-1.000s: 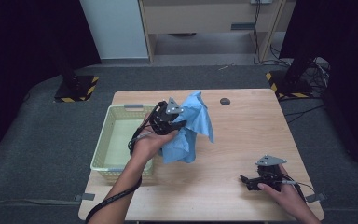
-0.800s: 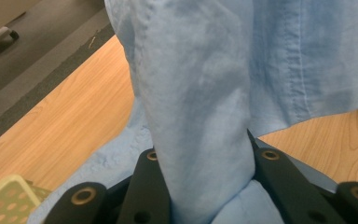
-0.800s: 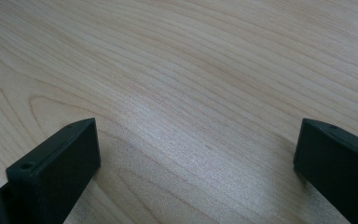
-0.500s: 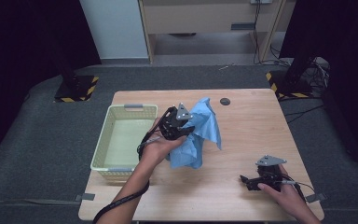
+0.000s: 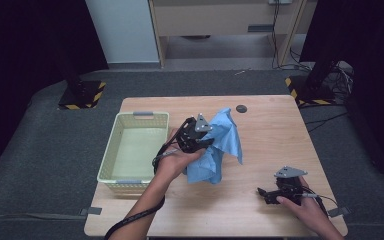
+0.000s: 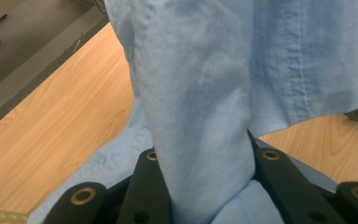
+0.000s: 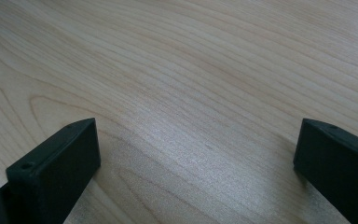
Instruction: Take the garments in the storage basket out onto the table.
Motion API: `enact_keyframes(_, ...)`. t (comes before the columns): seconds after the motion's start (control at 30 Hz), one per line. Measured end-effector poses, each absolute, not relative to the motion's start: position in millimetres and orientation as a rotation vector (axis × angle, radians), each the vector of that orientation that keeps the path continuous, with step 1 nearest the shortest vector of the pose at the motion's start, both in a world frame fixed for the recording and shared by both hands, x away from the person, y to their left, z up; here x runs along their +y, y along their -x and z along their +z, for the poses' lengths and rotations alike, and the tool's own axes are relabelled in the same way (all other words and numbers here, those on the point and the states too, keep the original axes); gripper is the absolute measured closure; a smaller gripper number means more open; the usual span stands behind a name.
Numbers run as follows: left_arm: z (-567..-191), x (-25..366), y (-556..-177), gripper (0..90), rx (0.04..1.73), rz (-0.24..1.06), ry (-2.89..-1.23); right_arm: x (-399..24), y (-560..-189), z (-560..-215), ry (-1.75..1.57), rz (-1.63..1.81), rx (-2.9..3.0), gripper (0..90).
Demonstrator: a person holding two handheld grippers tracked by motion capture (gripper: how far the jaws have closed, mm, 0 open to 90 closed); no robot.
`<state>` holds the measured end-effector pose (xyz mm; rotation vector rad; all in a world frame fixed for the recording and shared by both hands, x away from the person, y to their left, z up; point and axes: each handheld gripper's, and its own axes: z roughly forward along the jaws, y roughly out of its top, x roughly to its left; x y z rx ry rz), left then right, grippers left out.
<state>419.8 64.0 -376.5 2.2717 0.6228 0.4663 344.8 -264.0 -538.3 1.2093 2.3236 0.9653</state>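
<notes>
The left gripper (image 5: 200, 136) was clamped on a light blue cloth (image 5: 220, 150); in the left gripper view the bunched fabric (image 6: 205, 116) rose out from between the two black jaws, which pressed it from both sides. The cloth was held above the wooden table (image 5: 260, 135), near its middle and just right of the pale yellow plastic basket (image 5: 111, 150); its lower folds hung down toward the tabletop (image 6: 51, 126), and whether they touched it could not be determined. The right gripper (image 5: 275, 192) rested low over the near right part of the table, well apart from the cloth; in the right gripper view its jaws stood wide apart with bare wood grain (image 7: 191, 93) between them and nothing held. A small dark round object (image 5: 241, 108) lay near the far edge of the table.
</notes>
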Motion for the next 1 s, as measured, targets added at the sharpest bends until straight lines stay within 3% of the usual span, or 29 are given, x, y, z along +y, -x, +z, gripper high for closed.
enact_keyframes(0.63, -395, 48, -419, 75.5, 0.615, 0.436, -2.284, -264, -345, -538, -1.209, 0.966, 2.324, 0.5)
enact_keyframes(1.0, -443, 30, -415, 75.0, 0.614, 0.363, -2.329, -264, -345, -538, -1.209, 0.967, 2.324, 0.5)
